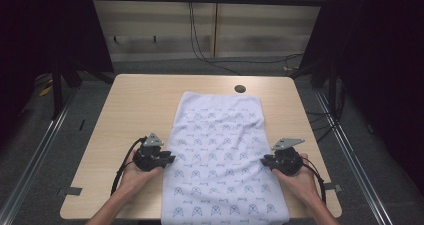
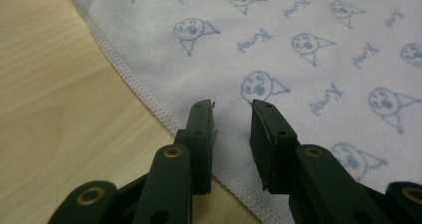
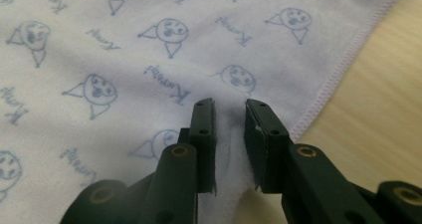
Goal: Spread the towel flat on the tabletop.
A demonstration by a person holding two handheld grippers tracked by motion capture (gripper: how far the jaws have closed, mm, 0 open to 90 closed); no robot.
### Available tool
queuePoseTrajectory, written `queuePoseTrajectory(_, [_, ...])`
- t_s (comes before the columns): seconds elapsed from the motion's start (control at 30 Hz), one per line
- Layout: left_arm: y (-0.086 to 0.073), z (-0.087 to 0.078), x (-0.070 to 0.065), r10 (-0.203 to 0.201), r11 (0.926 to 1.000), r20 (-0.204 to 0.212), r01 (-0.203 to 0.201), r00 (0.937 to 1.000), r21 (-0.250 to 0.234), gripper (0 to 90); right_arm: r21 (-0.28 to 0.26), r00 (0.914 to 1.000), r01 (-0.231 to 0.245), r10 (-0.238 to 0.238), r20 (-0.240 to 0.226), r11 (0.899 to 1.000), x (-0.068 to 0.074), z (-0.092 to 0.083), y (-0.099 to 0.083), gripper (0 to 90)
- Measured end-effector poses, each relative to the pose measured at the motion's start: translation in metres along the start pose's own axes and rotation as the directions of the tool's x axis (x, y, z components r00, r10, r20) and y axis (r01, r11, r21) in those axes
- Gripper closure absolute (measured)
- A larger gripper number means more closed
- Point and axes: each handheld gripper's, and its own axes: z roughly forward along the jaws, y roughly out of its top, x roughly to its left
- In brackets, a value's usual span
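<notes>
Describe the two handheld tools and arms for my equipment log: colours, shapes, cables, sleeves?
Both the left tool and the right tool are black, each topped by a grey triangular plate, with a black cable looping back along the wrist. Each has two flat black jaws with brass-coloured rivets. Forearms are bare, no sleeves.

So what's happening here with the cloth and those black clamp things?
A person sits at a wooden table with a gripper in each hand. The left gripper and the right gripper are at opposite long edges of a white printed cloth spread flat on the table. Each gripper's fingers stand slightly apart over the cloth's hem; the right seems to have a small fold between them.
</notes>
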Motion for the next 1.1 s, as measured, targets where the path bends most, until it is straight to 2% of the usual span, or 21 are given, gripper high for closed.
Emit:
queuePoseTrajectory(0.07, [0.002, 0.004, 0.001, 0.003, 0.9999, -0.005, -0.003, 1.0000, -0.013, 70.6, 0.010, 0.9997, -0.026, 0.026, 0.003, 1.000, -0.008, 0.000, 0.001, 73.7])
queuePoseTrajectory(0.13, [0.001, 0.003, 0.000, 0.026, 0.9996, -0.006, -0.026, 0.9996, -0.009, 71.9, 0.006, 0.9995, -0.033, 0.033, 0.006, 0.999, -0.007, -0.001, -0.001, 75.6])
queuePoseTrajectory(0.2, [-0.002, -0.001, 0.002, 0.019, 0.9998, 0.017, -0.019, 0.9997, -0.003, 82.6, 0.008, 0.9997, -0.020, 0.020, -0.010, 1.000, -0.004, -0.003, -0.003, 87.1])
queuePoseTrajectory(0.23, [-0.005, -0.002, 0.001, 0.001, 0.9999, 0.039, -0.001, 0.9993, -0.011, 87.9, 0.006, 0.9989, -0.028, 0.028, -0.038, 1.000, -0.004, -0.005, -0.005, 87.4])
queuePoseTrajectory(0.27, [-0.008, -0.004, 0.000, 0.002, 0.9999, 0.041, -0.002, 0.9992, -0.016, 88.6, 0.009, 0.9989, -0.033, 0.033, -0.034, 0.999, -0.002, -0.006, -0.006, 87.8])
queuePoseTrajectory(0.33, [-0.011, -0.008, -0.006, 0.013, 0.9999, 0.049, -0.013, 0.9987, -0.001, 89.3, 0.006, 0.9983, -0.036, 0.036, -0.046, 0.999, 0.001, -0.010, -0.011, 88.6])
queuePoseTrajectory(0.4, [-0.015, -0.013, -0.015, 0.048, 0.9988, 0.055, -0.049, 0.9973, 0.010, 89.3, 0.000, 0.9979, -0.037, 0.037, -0.053, 0.999, 0.006, -0.013, -0.015, 88.8])
queuePoseTrajectory(0.47, [-0.022, -0.020, -0.021, 0.046, 0.9988, 0.073, -0.047, 0.9963, 0.012, 89.4, 0.000, 0.9971, -0.032, 0.032, -0.069, 0.999, 0.012, -0.018, -0.021, 88.8])
queuePoseTrajectory(0.5, [-0.026, -0.024, -0.024, 0.051, 0.9985, 0.088, -0.053, 0.9948, 0.017, 89.4, 0.015, 0.9956, -0.028, 0.029, -0.089, 0.999, 0.020, -0.026, -0.028, 88.9])
queuePoseTrajectory(0.57, [-0.032, -0.029, -0.029, 0.053, 0.9983, 0.103, -0.055, 0.9933, 0.018, 89.4, 0.021, 0.9949, -0.027, 0.029, -0.097, 0.999, 0.022, -0.028, -0.030, 88.9])
queuePoseTrajectory(0.6, [-0.034, -0.033, -0.031, 0.055, 0.9979, 0.114, -0.059, 0.9919, 0.029, 89.4, 0.029, 0.9920, -0.034, 0.037, -0.121, 0.999, 0.026, -0.032, -0.033, 88.9])
queuePoseTrajectory(0.63, [-0.037, -0.036, -0.034, 0.050, 0.9978, 0.127, -0.055, 0.9907, 0.037, 89.4, 0.034, 0.9913, -0.019, 0.023, -0.130, 0.999, 0.030, -0.035, -0.036, 88.9])
queuePoseTrajectory(0.7, [-0.042, -0.042, -0.040, 0.069, 0.9960, 0.146, -0.077, 0.9869, 0.045, 89.4, 0.044, 0.9871, -0.008, 0.015, -0.159, 0.999, 0.039, -0.041, -0.042, 88.9])
queuePoseTrajectory(0.77, [-0.048, -0.048, -0.044, 0.059, 0.9965, 0.163, -0.067, 0.9848, 0.049, 89.4, 0.057, 0.9845, -0.004, 0.014, -0.175, 0.998, 0.047, -0.047, -0.047, 88.6])
queuePoseTrajectory(0.83, [-0.051, -0.051, -0.048, 0.063, 0.9965, 0.165, -0.071, 0.9843, 0.044, 88.4, 0.054, 0.9836, 0.007, 0.003, -0.180, 0.998, 0.051, -0.051, -0.050, 85.2])
queuePoseTrajectory(0.87, [-0.051, -0.051, -0.048, 0.063, 0.9964, 0.166, -0.071, 0.9841, 0.045, 86.3, 0.040, 0.9839, 0.005, 0.003, -0.179, 0.999, 0.050, -0.052, -0.049, 80.4])
queuePoseTrajectory(0.9, [-0.050, -0.052, -0.047, 0.055, 0.9974, 0.172, -0.062, 0.9836, 0.036, 83.4, 0.012, 0.9800, -0.016, 0.018, -0.198, 1.000, 0.048, -0.052, -0.048, 76.9])
queuePoseTrajectory(0.97, [-0.044, -0.053, -0.041, 0.041, 0.9991, 0.165, -0.041, 0.9854, 0.001, 76.0, -0.018, 0.9812, -0.043, 0.039, -0.189, 0.999, 0.042, -0.053, -0.043, 74.3])
queuePoseTrajectory(1.03, [-0.035, -0.055, -0.034, -0.017, 0.9992, 0.169, 0.023, 0.9855, -0.034, 68.3, -0.046, 0.9840, -0.051, 0.043, -0.173, 0.998, 0.034, -0.049, -0.035, 70.8])
queuePoseTrajectory(1.07, [-0.030, -0.056, -0.030, -0.039, 0.9974, 0.175, 0.049, 0.9838, -0.053, 69.9, -0.052, 0.9840, -0.055, 0.046, -0.172, 0.997, 0.032, -0.047, -0.032, 70.5])
queuePoseTrajectory(1.1, [-0.024, -0.056, -0.028, -0.034, 0.9966, 0.164, 0.046, 0.9858, -0.069, 72.1, -0.057, 0.9838, -0.057, 0.046, -0.173, 0.997, 0.029, -0.044, -0.027, 70.6])
